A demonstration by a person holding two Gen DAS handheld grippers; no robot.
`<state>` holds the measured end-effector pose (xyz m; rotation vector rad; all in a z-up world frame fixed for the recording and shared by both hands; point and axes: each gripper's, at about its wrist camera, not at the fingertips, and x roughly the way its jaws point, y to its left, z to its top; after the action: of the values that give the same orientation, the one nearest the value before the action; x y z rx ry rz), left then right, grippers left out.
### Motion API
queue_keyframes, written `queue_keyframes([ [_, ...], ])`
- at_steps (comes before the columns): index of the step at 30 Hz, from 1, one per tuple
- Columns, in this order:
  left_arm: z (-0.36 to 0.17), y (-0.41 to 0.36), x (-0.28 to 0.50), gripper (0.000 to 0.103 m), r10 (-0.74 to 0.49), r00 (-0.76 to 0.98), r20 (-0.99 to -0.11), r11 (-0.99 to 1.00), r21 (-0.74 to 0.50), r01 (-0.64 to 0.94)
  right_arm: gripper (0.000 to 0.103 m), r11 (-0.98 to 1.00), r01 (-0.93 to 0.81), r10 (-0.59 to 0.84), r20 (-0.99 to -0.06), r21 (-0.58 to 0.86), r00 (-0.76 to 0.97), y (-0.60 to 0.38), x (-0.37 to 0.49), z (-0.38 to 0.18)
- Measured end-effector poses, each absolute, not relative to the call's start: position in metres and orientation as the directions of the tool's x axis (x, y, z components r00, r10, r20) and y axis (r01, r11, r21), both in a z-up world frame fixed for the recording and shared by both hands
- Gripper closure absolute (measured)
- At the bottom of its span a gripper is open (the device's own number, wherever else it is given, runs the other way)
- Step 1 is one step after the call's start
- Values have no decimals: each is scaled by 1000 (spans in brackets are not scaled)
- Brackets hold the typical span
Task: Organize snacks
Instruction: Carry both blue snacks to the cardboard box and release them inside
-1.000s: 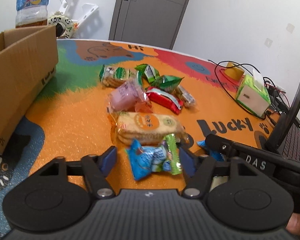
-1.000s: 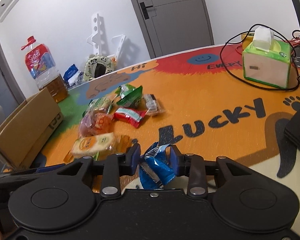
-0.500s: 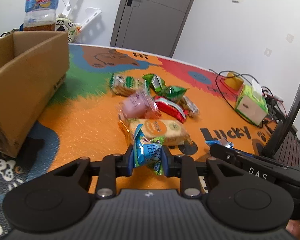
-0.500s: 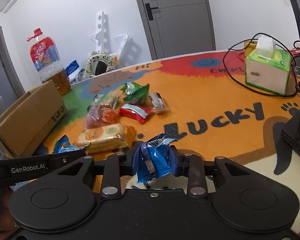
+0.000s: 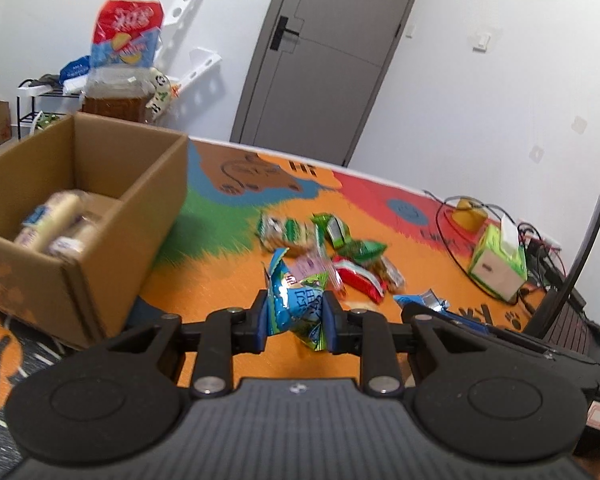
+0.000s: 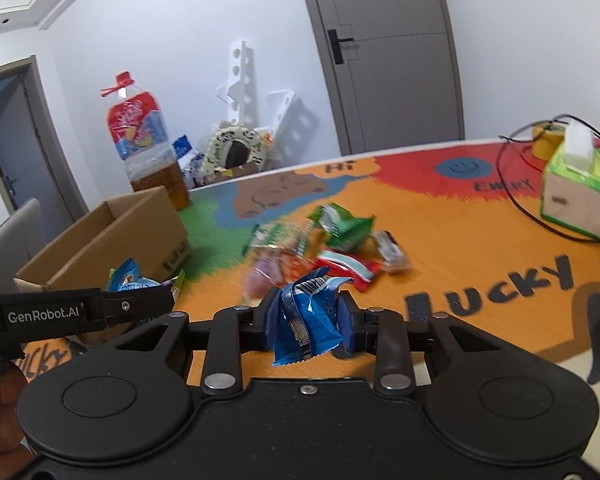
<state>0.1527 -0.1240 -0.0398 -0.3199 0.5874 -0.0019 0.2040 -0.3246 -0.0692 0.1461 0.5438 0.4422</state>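
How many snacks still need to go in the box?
A few packets already lie in the cardboard box. The left gripper holds a blue-green packet, the right gripper a blue packet. About six snacks remain on the mat.

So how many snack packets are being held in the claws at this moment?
2. The left claw is shut on a blue-green packet; the right claw is shut on a dark blue packet. Other snacks lie on the table or in the box.

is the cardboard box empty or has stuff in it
Not empty: the open cardboard box holds several pale wrapped snack packs on its floor.
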Motion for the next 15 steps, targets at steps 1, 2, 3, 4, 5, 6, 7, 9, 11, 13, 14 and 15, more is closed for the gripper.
queue_keyframes([
  [1, -37, -121, 151, 78, -87, 839, -538, 950, -298, -93, 72, 894, -372, 447, -463, 248, 765, -321, 203, -67],
  [2, -34, -118, 150, 78, -81, 843, -532, 950, -297, -96, 72, 892, -380, 452, -458, 245, 765, -317, 202, -64],
  [3, -31, -115, 148, 78, -74, 847, -527, 950, -295, -100, 72, 890, -387, 456, -454, 242, 766, -314, 201, -61],
  [4, -28, -111, 147, 78, -67, 851, -521, 951, -292, -104, 72, 886, -396, 463, -448, 240, 765, -309, 201, -58],
  [5, -26, -108, 145, 78, -61, 854, -517, 951, -289, -107, 72, 884, -402, 467, -445, 239, 764, -306, 200, -56],
  [6, -24, -105, 145, 78, -55, 855, -515, 952, -286, -111, 72, 882, -408, 472, -442, 237, 763, -303, 200, -54],
  [7, -22, -102, 143, 78, -48, 856, -514, 952, -282, -116, 72, 879, -414, 476, -439, 234, 762, -299, 199, -51],
  [9, -19, -96, 141, 78, -39, 859, -511, 952, -281, -124, 72, 875, -426, 484, -436, 230, 759, -291, 199, -48],
  [11, -16, -90, 139, 78, -29, 862, -506, 952, -277, -131, 72, 868, -442, 495, -432, 224, 754, -283, 197, -43],
  [13, -13, -83, 136, 78, -18, 865, -501, 951, -276, -140, 72, 860, -459, 509, -426, 222, 748, -275, 196, -39],
  [14, -12, -80, 135, 78, -12, 867, -499, 950, -276, -146, 72, 855, -467, 517, -419, 223, 746, -272, 195, -37],
  [15, -11, -77, 133, 78, -9, 868, -497, 949, -278, -150, 72, 849, -477, 527, -411, 225, 744, -268, 194, -35],
])
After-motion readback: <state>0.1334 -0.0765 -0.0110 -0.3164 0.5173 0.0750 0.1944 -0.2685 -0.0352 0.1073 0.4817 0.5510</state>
